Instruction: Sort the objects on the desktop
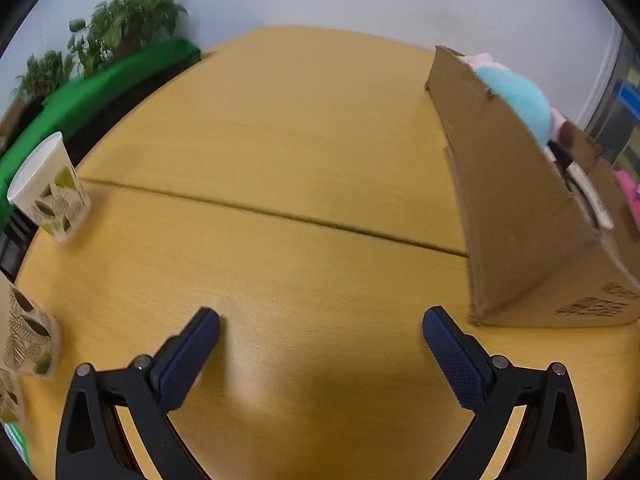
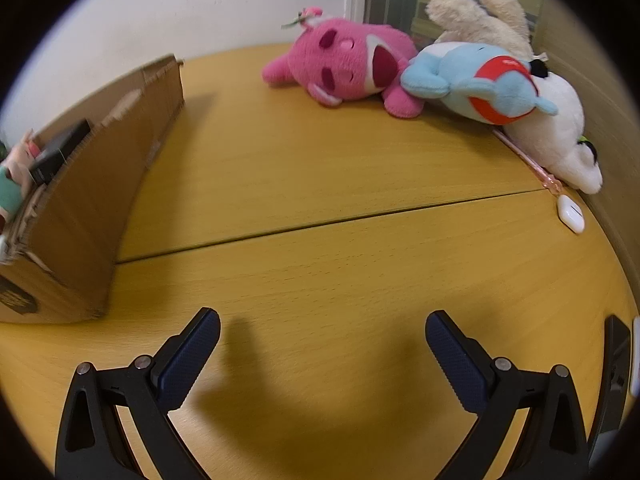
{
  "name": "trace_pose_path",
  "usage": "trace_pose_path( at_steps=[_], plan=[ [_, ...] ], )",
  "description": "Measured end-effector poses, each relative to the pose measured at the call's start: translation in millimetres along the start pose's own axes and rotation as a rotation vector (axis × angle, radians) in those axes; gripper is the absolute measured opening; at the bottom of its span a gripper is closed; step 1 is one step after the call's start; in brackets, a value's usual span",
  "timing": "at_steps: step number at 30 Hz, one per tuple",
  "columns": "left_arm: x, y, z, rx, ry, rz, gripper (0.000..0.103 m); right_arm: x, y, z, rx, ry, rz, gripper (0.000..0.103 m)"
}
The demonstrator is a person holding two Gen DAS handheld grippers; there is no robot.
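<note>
Cardboard box [image 2: 84,184] stands mid-surface, already holding a pale blue plush [image 1: 516,100], a black item and a white one. Unsorted things remain: pink plush [image 2: 344,64], blue-and-red plush [image 2: 480,84], white plush [image 2: 560,136] and cream plush [image 2: 480,16] heaped at the far right edge; a small white case [image 2: 571,213] beside them. Leaf-print paper cups [image 1: 50,188] sit at the left edge.

Left gripper [image 1: 320,344] and right gripper [image 2: 322,344]: jaws wide apart, empty, over bare wooden surface [image 2: 320,272].

Judgement: between picks. Next calls for a right-hand reach to the plush heap, pink likely easiest.
</note>
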State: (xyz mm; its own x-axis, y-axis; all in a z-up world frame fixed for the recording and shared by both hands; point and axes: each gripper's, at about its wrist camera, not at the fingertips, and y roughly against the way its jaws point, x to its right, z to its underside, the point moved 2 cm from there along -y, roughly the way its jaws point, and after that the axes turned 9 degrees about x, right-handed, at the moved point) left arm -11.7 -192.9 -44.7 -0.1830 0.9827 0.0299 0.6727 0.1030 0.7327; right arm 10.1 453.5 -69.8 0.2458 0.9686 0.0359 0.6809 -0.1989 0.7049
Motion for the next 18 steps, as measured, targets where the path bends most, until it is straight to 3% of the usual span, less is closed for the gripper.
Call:
trace_pose_path(
  at_steps=[2, 9, 18],
  plan=[
    [7, -7, -3, -0.014, -0.055, -0.022, 0.102, -2, -7, 0, -0.015, -0.007, -0.010, 0.102],
    [7, -22, -5, 0.045, -0.033, -0.033, 0.103, -10, -14, -14, -0.007, 0.003, -0.048, 0.103],
    [-2, -32, -25, 0.036, -0.020, -0.038, 0.103, -5, -21, -22, -0.006, -0.004, -0.041, 0.103]
  ],
)
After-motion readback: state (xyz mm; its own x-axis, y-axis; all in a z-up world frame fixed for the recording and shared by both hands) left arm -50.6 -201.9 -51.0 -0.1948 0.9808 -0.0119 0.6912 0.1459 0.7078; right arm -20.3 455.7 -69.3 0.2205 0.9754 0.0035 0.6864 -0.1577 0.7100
